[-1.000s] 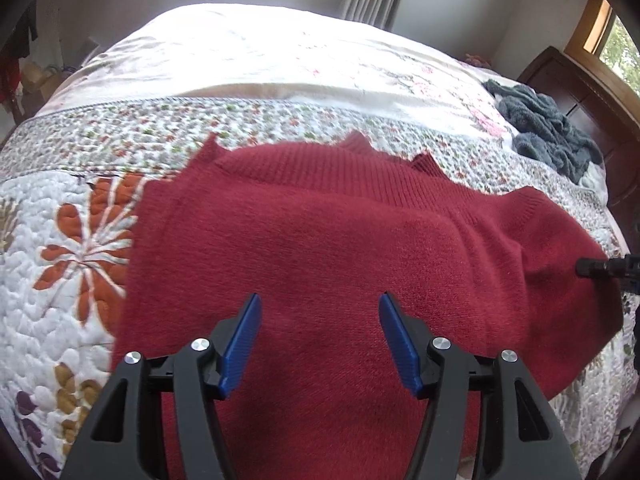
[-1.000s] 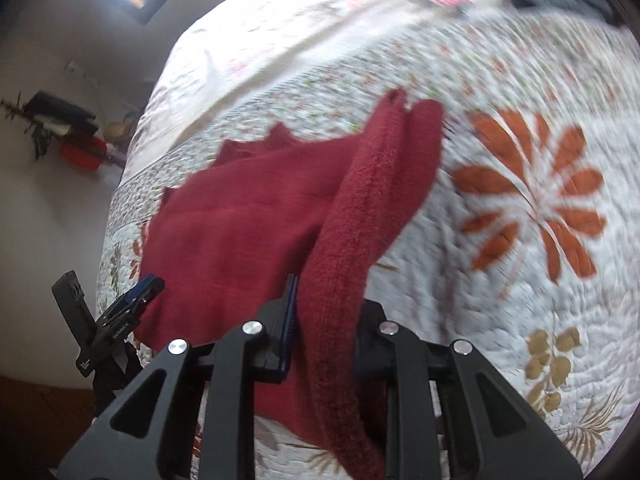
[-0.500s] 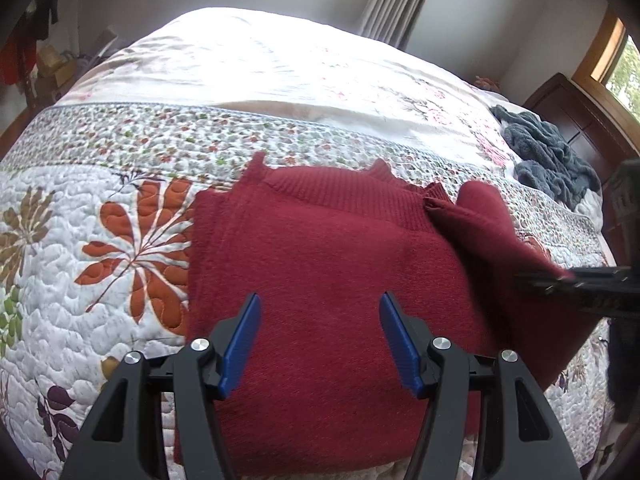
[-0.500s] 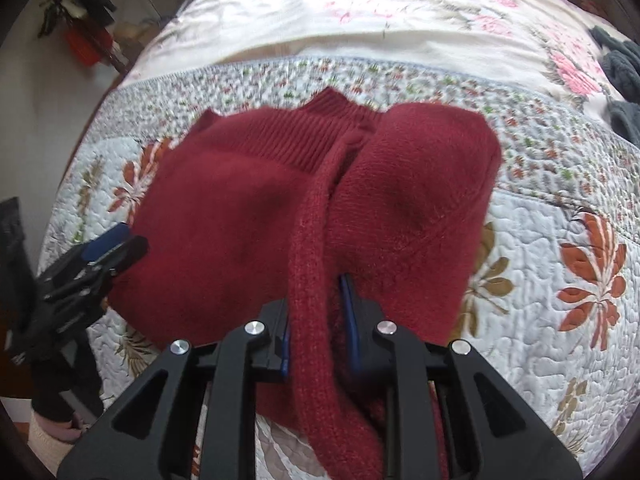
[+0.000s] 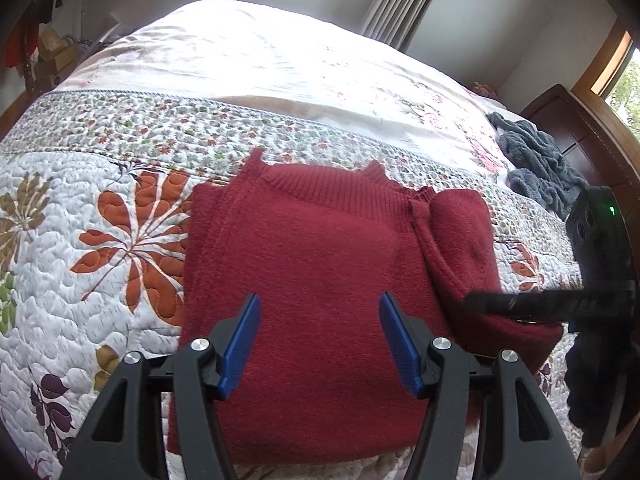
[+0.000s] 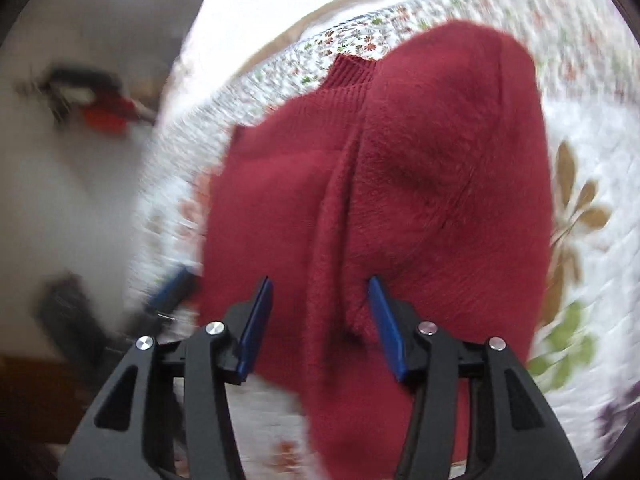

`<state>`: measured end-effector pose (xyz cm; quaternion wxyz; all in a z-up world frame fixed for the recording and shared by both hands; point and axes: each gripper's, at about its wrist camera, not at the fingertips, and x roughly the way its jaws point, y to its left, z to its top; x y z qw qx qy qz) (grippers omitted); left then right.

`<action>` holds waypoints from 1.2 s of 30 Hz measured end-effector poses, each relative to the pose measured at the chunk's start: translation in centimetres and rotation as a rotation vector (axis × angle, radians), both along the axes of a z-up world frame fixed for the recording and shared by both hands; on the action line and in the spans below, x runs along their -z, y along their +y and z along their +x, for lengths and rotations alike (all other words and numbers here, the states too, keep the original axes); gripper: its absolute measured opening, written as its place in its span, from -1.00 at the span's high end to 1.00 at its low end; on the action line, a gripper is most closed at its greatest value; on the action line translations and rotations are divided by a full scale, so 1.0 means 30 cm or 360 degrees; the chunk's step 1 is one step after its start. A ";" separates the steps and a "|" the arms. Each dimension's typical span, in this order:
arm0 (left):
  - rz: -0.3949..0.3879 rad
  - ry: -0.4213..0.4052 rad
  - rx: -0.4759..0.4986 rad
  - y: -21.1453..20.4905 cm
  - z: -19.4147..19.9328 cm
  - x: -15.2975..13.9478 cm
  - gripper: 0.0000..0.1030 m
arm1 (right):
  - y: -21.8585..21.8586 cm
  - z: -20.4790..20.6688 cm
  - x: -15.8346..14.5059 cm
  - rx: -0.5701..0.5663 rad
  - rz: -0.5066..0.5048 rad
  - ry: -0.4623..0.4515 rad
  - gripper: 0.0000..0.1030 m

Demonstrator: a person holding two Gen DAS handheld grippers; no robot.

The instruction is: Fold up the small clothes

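Your red sweater (image 5: 312,264) lies on the quilted bed (image 5: 120,208), collar away from you, with its right side turned in over the body so that a thick rolled sleeve (image 6: 440,168) sits along that edge. Your left hand-held gripper (image 5: 320,336) hovers over the lower middle of the knit, jaws wide, holding nothing. Your right hand-held gripper (image 6: 320,320) is also spread wide, its blue pads (image 6: 256,324) on either side of a raised ridge of sleeve fabric; the view is blurred with motion, but the pads appear clear of the cloth, so I judge the sleeve is let go. The step in hand looks like setting this right-side fold. To do it well, lay the sleeve flat and straight down the body rather than leaving it bunched, and check its edge runs parallel to the sweater's left side. The knit is thick and soft, so it will spring up; press along the crease with the pads before you lift away. Then pinch the hem at both corners with a deep bite, and bring it up toward the collar evenly. A grey towel (image 5: 536,160) lies well apart near the headboard. I can read no brand, label or writing anywhere.
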<state>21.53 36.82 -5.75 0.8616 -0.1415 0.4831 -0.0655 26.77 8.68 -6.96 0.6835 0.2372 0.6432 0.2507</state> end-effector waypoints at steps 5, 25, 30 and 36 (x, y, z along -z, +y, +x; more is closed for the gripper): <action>-0.0066 0.0019 0.0028 -0.033 0.013 -0.010 -0.20 | -0.087 -0.010 -0.061 0.0113 0.0261 0.0054 0.06; -0.0720 0.0365 0.0175 -0.281 0.275 0.180 -0.34 | -0.268 -0.148 0.092 0.0138 -0.0208 -0.0102 0.06; -0.0779 0.0396 0.0246 -0.349 0.320 0.204 -0.36 | -0.256 -0.157 0.119 0.0149 -0.0212 -0.0119 0.02; -0.0725 0.0426 0.0293 -0.417 0.344 0.221 -0.37 | -0.251 -0.136 0.134 0.0142 -0.0207 -0.0131 0.01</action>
